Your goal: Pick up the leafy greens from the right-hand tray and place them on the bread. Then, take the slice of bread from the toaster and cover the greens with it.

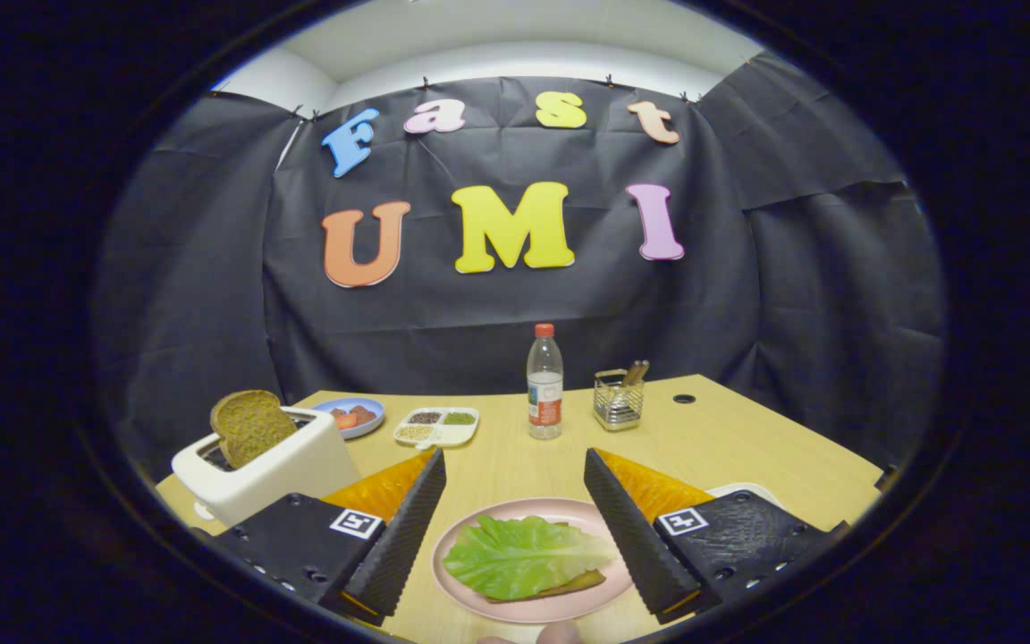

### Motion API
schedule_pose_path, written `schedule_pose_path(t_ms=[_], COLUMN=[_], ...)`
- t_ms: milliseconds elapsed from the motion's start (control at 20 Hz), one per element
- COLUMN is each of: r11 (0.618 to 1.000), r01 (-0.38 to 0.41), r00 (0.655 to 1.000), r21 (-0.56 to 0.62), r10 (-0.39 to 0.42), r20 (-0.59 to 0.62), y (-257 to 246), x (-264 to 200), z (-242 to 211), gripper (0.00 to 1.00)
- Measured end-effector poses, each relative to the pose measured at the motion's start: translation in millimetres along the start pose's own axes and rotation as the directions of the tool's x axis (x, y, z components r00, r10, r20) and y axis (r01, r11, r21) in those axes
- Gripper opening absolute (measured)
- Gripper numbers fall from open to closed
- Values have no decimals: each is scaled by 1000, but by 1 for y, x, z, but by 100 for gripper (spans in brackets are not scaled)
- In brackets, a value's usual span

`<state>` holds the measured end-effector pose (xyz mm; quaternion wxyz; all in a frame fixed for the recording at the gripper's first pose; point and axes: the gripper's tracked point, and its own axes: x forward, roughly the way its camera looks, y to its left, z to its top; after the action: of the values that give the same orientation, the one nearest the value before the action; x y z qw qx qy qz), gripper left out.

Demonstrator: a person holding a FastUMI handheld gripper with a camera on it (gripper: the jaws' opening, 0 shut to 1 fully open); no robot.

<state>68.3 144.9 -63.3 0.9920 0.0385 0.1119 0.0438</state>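
- A white toaster [256, 470] stands on the wooden table [747, 447] at about ten o'clock from the gripper [515, 514], just beyond its left finger; a slice of brown bread [251, 425] sticks up out of its slot, leaning a little.
- Behind the toaster, a small blue plate [352, 414] holds some reddish pieces, and beside it lies a white divided dish [437, 427] with little heaps of seeds or grains.
- The gripper's fingers are spread wide apart and grasp nothing.
- Between them, at twelve o'clock and close in, sits a pink plate [533, 610].
- On that plate lie the leafy greens [519, 556], one flat leaf, its long axis running left to right across the gap, broad rounded end toward the left finger, narrower end toward the right.
- The greens rest on a brown bread slice [582, 583], whose edge peeks out beneath them on the right.
- Far back, at roughly one o'clock, a clear bottle [544, 383] with a red cap stands upright, with a wire utensil holder [618, 398] just to its right.
- A white rim [747, 489] peeks out behind the right finger.
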Motion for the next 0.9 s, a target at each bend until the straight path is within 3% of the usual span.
schedule_pose_path(t_ms=[200,450,650,900], r11=[1000,992,986,984], r01=[-20,-123,-163,-159], r00=[999,990,985,987], r21=[7,-27,-42,-80], r10=[19,125,165,159], r20=[35,66,44,-9], y=[40,126,181,224], x=[-13,-25,-24,-4], z=[25,41,28,1], gripper=[96,96,96,96])
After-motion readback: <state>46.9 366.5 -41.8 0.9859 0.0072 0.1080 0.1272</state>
